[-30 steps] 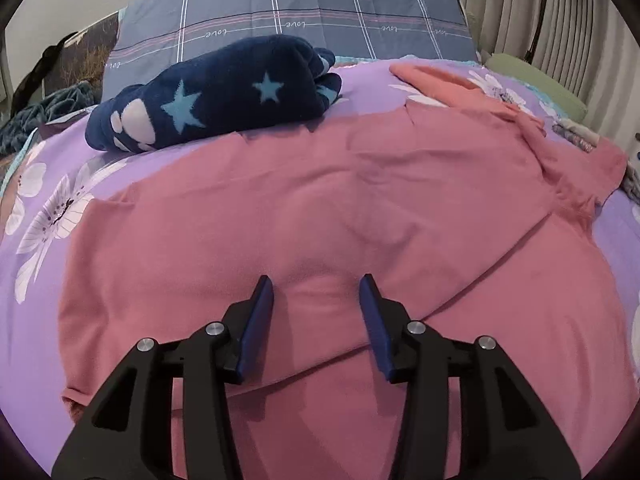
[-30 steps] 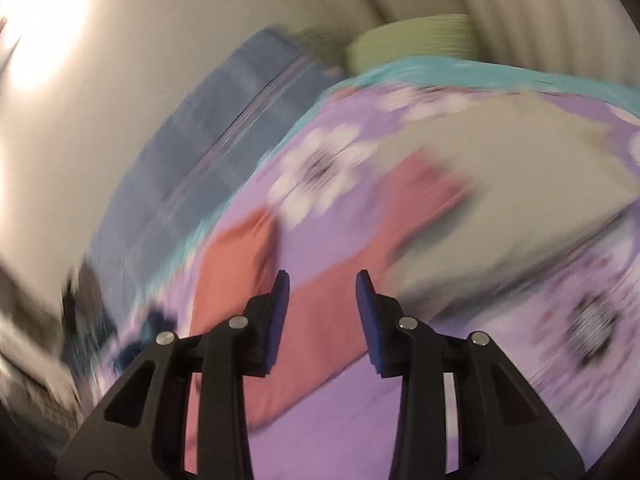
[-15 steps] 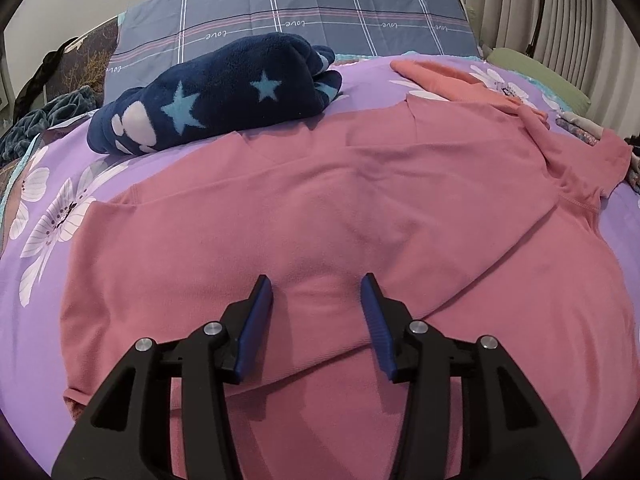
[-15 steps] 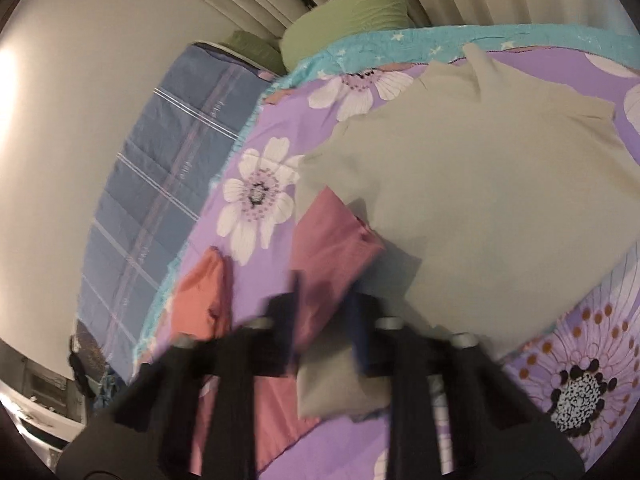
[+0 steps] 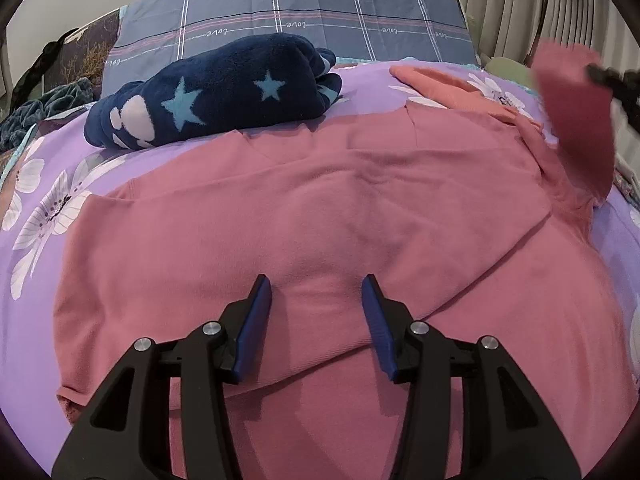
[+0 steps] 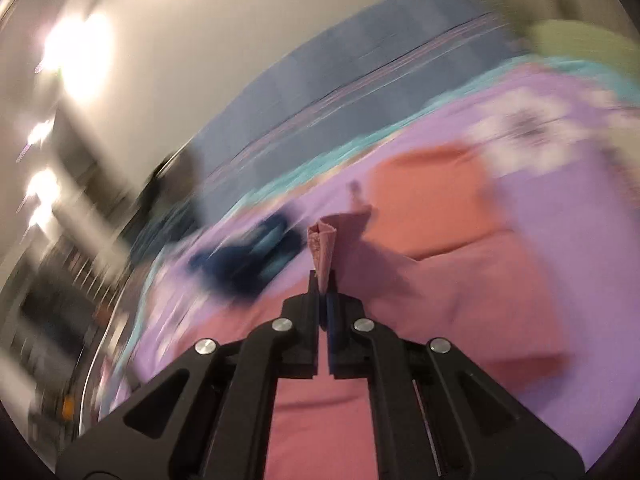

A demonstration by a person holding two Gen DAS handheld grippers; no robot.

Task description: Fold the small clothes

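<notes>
A pink shirt lies spread on the purple floral bedspread, with a fold line across its lower part. My left gripper is open, resting low over the shirt's middle, empty. My right gripper is shut on the end of the shirt's sleeve and holds it up off the bed. In the left wrist view the raised sleeve hangs at the far right, with the right gripper at the frame edge. The right wrist view is motion-blurred.
A dark blue fleece with stars lies at the head of the bed by a blue checked pillow. A folded orange garment sits behind the shirt, also in the right wrist view. Curtains hang at right.
My right gripper closed on the pink sleeve and lifted it off the bed, swinging left over the shirt. The left gripper has stayed open in place.
</notes>
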